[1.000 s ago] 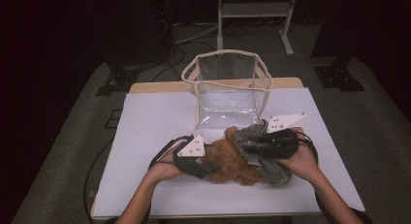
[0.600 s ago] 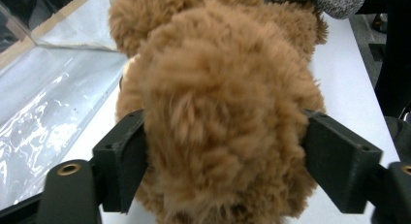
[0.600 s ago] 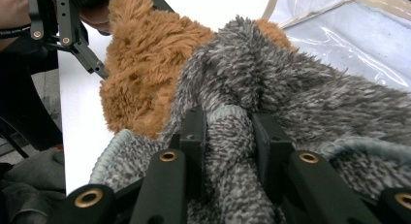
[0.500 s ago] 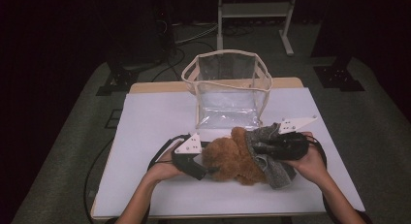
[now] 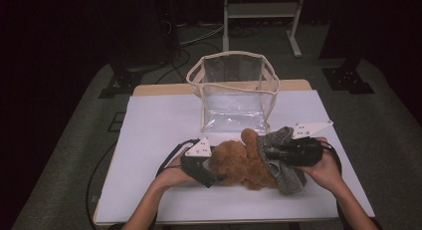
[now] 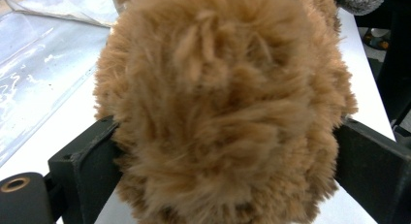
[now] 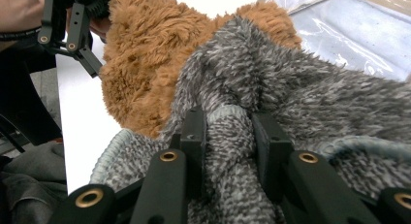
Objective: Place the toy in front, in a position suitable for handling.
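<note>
A dark room surrounds a white-topped table [image 5: 149,140], with a stand's legs and cables on the grey floor behind it. Near the front edge lies a brown plush bear [image 5: 241,163], on its side across the table, with a grey knitted garment [image 5: 281,163] bunched over its right-hand end.

The left gripper [image 5: 211,177] has its jaws spread wide around the bear's round, furry end — in the left gripper view the plush [image 6: 223,107] bulges between the two black jaws and presses against both, so the toy looks pinned in place. The right gripper [image 5: 278,153] is closed narrowly on a fold of the knit; the right gripper view shows a ribbed roll of grey fabric [image 7: 225,136] pinched between its jaws, with the bear's fur [image 7: 140,64] beyond. Held this way, one tool seems to steady the toy while the other works the garment along its body — whether on or off I cannot tell.

Just behind the bear stands a clear plastic bag [image 5: 234,90] with pale trim, open at the top and empty, possibly where the toy is meant to go.

No brand, label or readable writing appears on the bear, the knit, the bag or the grippers.
</note>
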